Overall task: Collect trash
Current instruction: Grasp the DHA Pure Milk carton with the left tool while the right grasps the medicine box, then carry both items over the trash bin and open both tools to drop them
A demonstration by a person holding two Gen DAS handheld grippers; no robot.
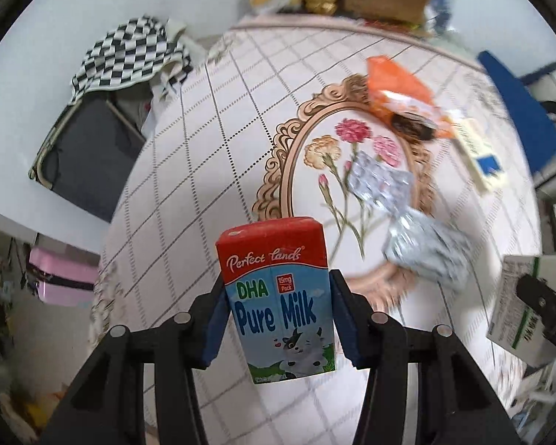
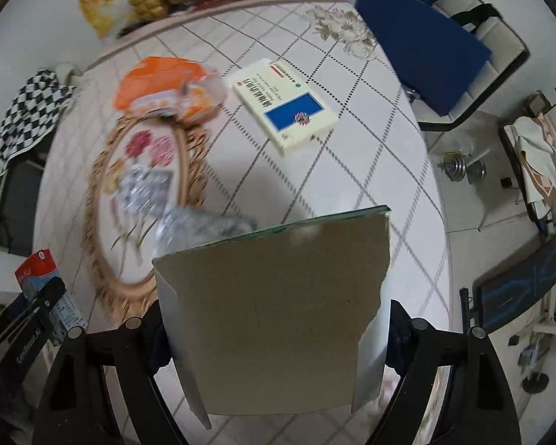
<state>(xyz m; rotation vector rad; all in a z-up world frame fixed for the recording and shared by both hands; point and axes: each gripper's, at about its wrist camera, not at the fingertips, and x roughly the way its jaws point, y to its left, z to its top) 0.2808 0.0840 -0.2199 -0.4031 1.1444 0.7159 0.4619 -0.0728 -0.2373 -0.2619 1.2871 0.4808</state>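
My left gripper (image 1: 277,319) is shut on a red and blue "Pure Milk" carton (image 1: 278,296) and holds it upright above the table's near edge. My right gripper (image 2: 274,333) is shut on an opened cardboard box (image 2: 274,315), brown inside facing me; it shows as a white and green box in the left wrist view (image 1: 519,304). On the table lie an orange snack wrapper (image 1: 400,96) (image 2: 166,85), a flat cream and blue box (image 2: 285,107) (image 1: 480,152), silver blister packs (image 1: 378,181) (image 2: 144,189) and a crumpled silver wrapper (image 1: 426,252) (image 2: 204,226).
The round table (image 1: 204,148) has a white grid cloth with a flower medallion. Boxes and a yellow bag (image 2: 103,3) stand at its far edge. A chair with a checkered cloth (image 1: 129,55) stands left, a chair with a blue cushion (image 2: 422,44) right.
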